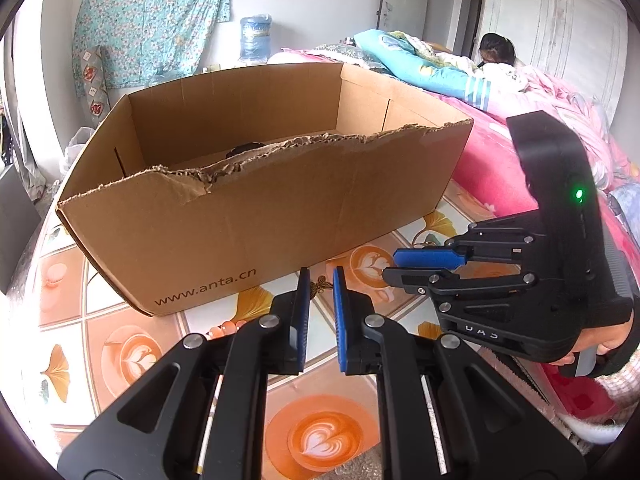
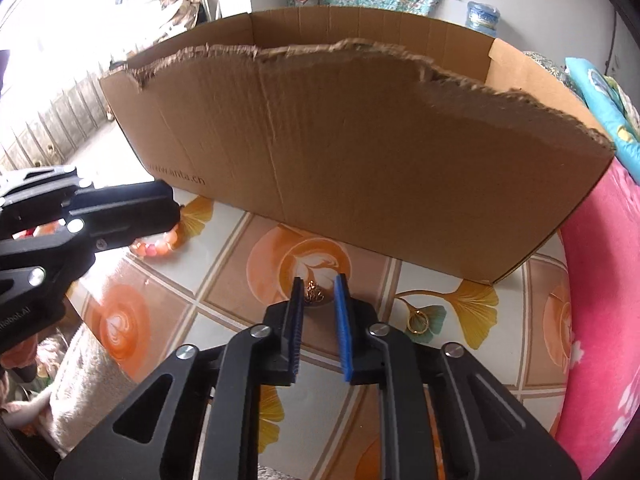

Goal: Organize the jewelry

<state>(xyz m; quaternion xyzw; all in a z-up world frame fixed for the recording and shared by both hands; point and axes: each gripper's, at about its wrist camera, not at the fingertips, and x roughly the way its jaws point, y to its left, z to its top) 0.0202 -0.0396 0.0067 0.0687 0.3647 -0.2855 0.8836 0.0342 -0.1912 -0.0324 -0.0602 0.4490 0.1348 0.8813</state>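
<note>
A torn cardboard box (image 1: 260, 200) (image 2: 360, 140) stands on the patterned tabletop. Just before it lies a small gold ornament (image 2: 314, 294) (image 1: 320, 284). My right gripper (image 2: 319, 280) (image 1: 390, 267) hovers over the ornament, slightly open, and the pads do not touch it. A gold ring (image 2: 418, 322) rests on the table to its right. Near my left gripper (image 1: 321, 277) (image 2: 178, 216) lies an orange bead bracelet (image 2: 156, 248) (image 1: 226, 326). That gripper is shut to a thin slit and holds nothing. A dark object (image 1: 244, 148) shows inside the box.
A pink bed (image 1: 492, 160) (image 2: 600, 300) with heaped bedding borders the table on the right, and a person lies on it. The box fills the table's far half. A water bottle (image 1: 256, 38) stands by the back wall. The two grippers are close together in front of the box.
</note>
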